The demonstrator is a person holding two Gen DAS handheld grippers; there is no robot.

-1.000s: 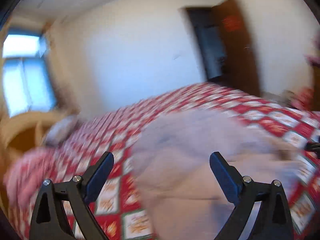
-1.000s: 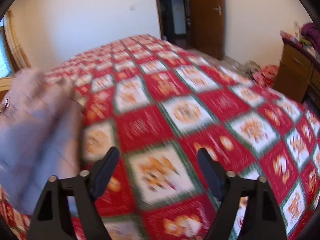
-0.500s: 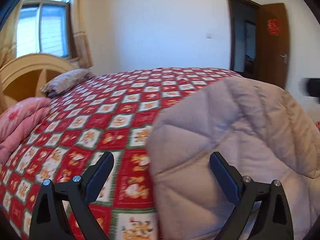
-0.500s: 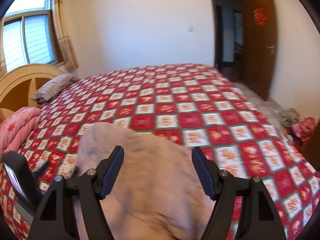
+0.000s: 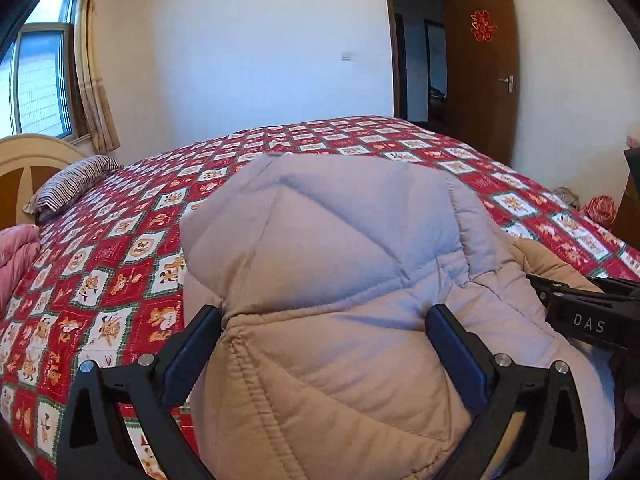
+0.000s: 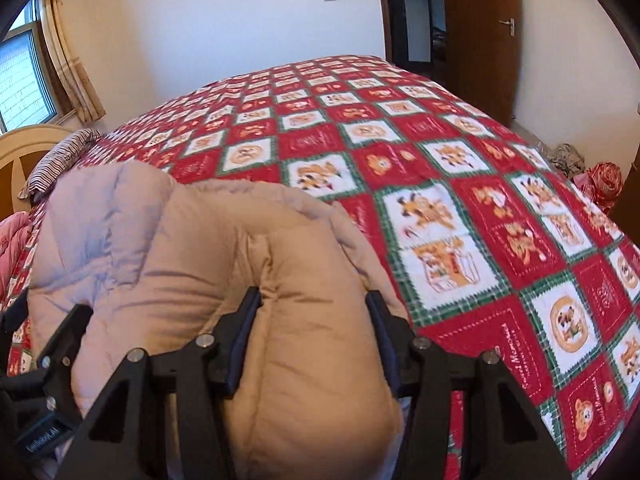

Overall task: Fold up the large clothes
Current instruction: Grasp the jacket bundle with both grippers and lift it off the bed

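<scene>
bed [image 6: 460, 168] | padded coat [image 5: 340, 280] between both fingers | left gripper [image 5: 324, 344] spread | right gripper [image 6: 312, 320] closing

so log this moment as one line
left gripper: around beige quilted padded coat | right gripper: closing on coat fold | surface: red patchwork bedspread

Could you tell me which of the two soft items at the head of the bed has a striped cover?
It is the striped pillow lying flat beside the wooden headboard; the pink quilt, nearer the camera, is plain pink.
</scene>
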